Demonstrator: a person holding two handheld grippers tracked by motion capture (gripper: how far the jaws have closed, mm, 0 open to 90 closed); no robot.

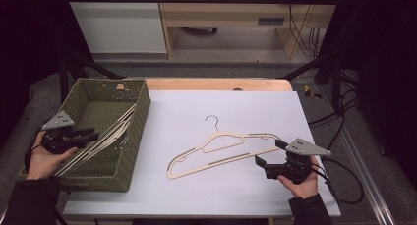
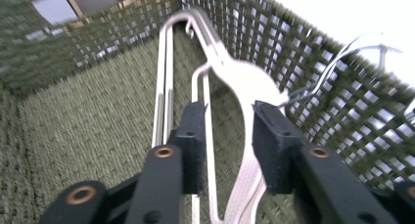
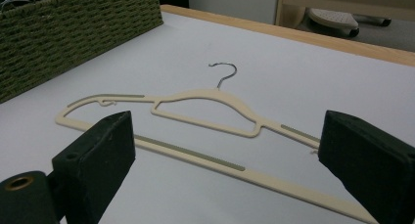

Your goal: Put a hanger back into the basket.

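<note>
A cream hanger (image 1: 223,134) (image 3: 210,94) with a metal hook lies flat on the white tabletop (image 1: 236,107). My right gripper (image 1: 270,152) (image 3: 230,136) stands open at the hanger's right end, its jaws wide on either side of the lower bar and not touching it. At the left stands a green woven basket (image 1: 140,122) (image 2: 303,53) with several cream hangers (image 1: 105,136) (image 2: 244,82) leaning inside. My left gripper (image 1: 93,133) (image 2: 227,136) reaches into the basket. Its jaws stand apart with hanger strands between them, and the pads do not press on them.
The wooden table edge (image 1: 216,83) runs behind the white top. Black frame bars stand at both sides, and cables lie on the floor at the right (image 1: 339,117). The basket's near wall (image 3: 73,33) rises left of the hanger.
</note>
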